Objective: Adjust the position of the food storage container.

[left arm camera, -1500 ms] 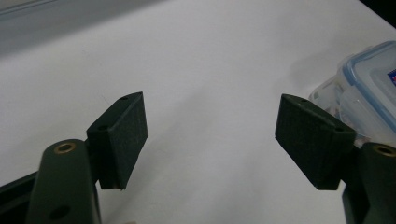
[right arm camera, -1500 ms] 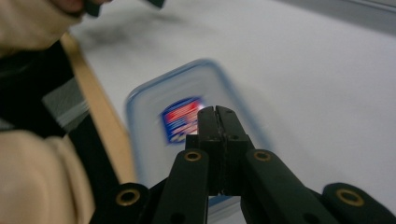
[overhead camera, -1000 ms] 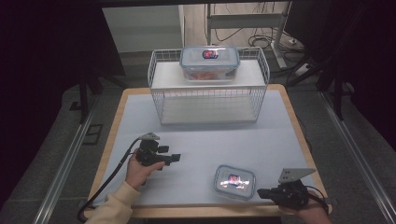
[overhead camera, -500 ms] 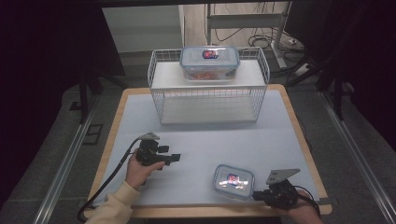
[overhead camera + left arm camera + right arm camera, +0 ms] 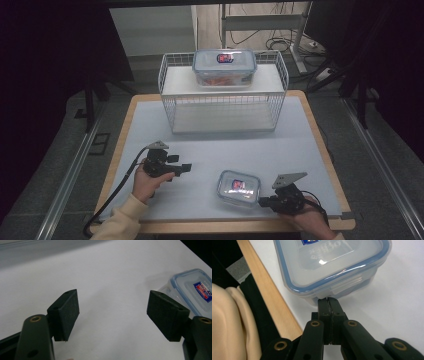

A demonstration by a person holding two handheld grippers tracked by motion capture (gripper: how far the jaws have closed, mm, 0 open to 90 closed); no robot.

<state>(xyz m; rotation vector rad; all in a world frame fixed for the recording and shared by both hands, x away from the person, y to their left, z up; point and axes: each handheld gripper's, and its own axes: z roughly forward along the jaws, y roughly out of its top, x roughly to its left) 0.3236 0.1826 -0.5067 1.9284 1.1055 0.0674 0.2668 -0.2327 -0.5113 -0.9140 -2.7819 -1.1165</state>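
Observation:
A small clear container with a blue-rimmed lid point(image 5: 239, 187) lies on the white mat near the front edge. My right gripper point(image 5: 261, 202) is shut with nothing in it. Its closed tips point(image 5: 328, 300) sit against the lower side wall of this container point(image 5: 329, 262), just under the lid's rim. My left gripper point(image 5: 186, 167) rests to the left of the container, pointing right. It point(image 5: 112, 307) is open and nothing is between its pads. The container point(image 5: 192, 290) lies beyond its right jaw.
A white wire rack point(image 5: 170, 82) stands at the back of the table, with a larger clear container point(image 5: 224, 66) holding something orange on its top shelf. The table's wooden front edge point(image 5: 272, 300) runs close beside the right gripper, with a cream sleeve point(image 5: 229, 322) beyond it.
My right gripper has moved left, up to the small container's side. The container has shifted slightly left. The left gripper has stayed put.

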